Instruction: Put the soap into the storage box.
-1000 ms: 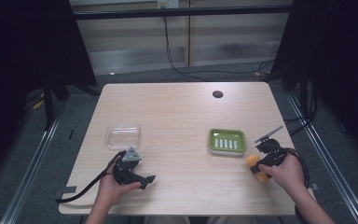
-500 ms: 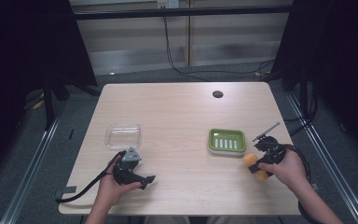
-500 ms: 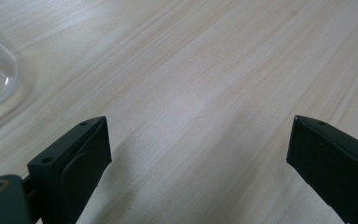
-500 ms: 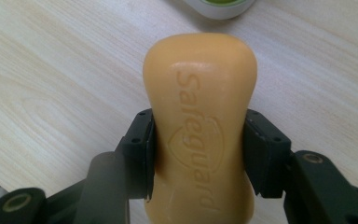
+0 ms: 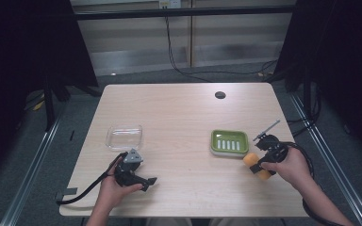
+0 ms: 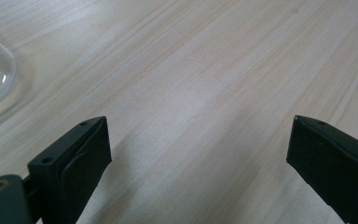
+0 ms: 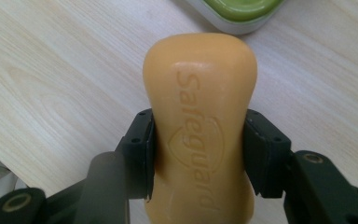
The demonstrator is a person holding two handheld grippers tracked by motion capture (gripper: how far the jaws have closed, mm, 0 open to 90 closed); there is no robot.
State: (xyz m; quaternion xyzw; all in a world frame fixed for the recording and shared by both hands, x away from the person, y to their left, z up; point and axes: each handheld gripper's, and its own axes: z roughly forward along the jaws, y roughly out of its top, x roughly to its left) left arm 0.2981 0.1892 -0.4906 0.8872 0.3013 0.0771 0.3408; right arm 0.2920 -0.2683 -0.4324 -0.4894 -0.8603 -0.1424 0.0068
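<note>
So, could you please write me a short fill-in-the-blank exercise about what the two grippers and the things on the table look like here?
1. The right gripper is shut on an orange bar of ____.
2. The green dish lies on the wooden ____.
3. The fingers of the left gripper stand ____, with nothing between them.
4. The clear plastic tray lies nearest the ____ gripper.

Missing words: soap; table; open; left

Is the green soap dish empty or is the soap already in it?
Empty. The soap dish shows only its ribbed bottom, and the orange soap is clamped in the right gripper beside the dish.
</note>
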